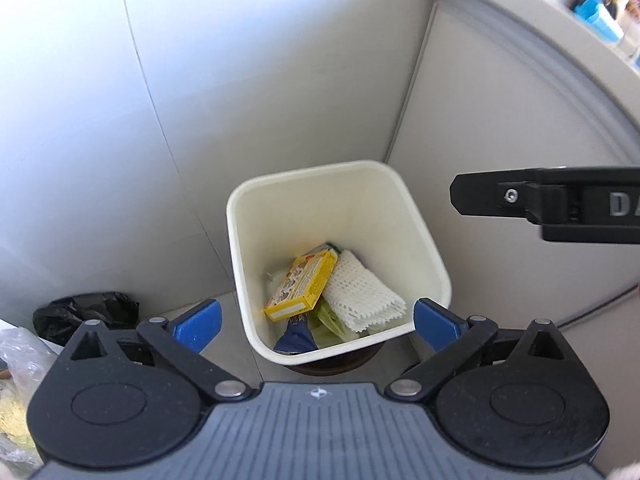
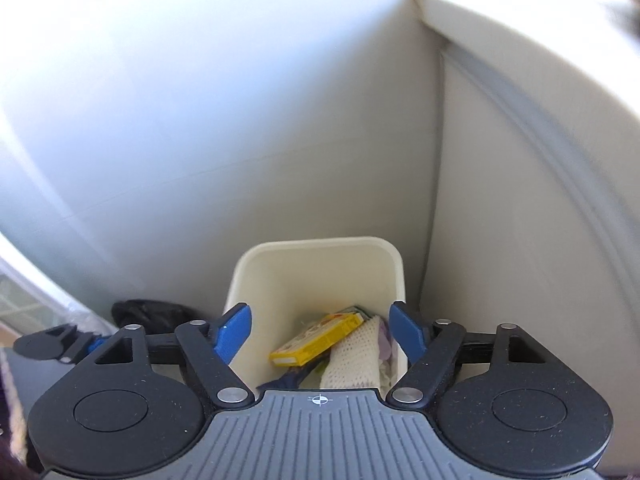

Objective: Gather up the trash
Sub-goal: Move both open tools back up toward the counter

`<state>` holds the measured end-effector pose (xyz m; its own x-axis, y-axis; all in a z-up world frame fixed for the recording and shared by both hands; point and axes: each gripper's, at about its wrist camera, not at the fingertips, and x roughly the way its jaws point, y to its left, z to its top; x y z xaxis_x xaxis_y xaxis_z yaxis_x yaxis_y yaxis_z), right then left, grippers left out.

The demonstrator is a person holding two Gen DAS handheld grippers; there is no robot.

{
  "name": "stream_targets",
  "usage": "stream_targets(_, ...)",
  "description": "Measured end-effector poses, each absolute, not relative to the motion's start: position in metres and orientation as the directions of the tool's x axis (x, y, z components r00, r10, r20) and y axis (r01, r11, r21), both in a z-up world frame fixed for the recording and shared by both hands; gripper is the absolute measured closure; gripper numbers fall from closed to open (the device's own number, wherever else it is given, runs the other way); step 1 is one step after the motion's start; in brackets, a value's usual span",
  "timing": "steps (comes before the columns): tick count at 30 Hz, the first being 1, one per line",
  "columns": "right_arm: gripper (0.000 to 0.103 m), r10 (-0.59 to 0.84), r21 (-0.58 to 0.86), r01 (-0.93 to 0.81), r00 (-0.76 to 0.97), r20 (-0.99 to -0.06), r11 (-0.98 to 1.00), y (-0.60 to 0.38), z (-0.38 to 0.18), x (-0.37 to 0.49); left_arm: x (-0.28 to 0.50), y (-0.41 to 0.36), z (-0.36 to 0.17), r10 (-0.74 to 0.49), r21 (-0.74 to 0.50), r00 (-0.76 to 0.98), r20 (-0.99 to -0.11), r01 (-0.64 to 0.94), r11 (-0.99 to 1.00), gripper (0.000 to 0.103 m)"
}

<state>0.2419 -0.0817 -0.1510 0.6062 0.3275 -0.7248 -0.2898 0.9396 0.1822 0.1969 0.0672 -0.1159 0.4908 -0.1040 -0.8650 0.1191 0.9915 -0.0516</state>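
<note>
Both the left gripper [image 1: 316, 322] and the right gripper [image 2: 318, 332] hang above the bin [image 1: 240, 240] with jaws spread wide and empty. Inside lie a yellow box [image 1: 302, 286] and white foam netting [image 1: 360, 294]. Only the left view shows the black bag [image 1: 86, 312] clearly, beside the bin.

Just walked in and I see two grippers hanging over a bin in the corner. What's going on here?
A person is collecting trash with a gripper in each hand. Both the left gripper and the right gripper hang open and empty above the cream bin in the corner. Inside the bin lie a yellow box, a white foam net and a dark blue wrapper. A black bag sits on the floor left of the bin, untouched.
</note>
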Motion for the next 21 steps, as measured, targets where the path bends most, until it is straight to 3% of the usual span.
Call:
stream_targets(9, 0.008, 0.385, 0.136, -0.386, 0.695, -0.608, 0.912, -0.098, -0.08, 0.206, 0.171, 0.063, -0.058, -0.129, -0.047, 0.589, -0.798, 0.152, 0.987, 0.0)
stream_targets(21, 0.002, 0.25, -0.045, -0.305, 0.85, -0.463, 0.951, -0.163, -0.004, 0.186, 0.177, 0.026, -0.003, -0.194, -0.065, 0.697, -0.69, 0.208, 0.976, 0.0)
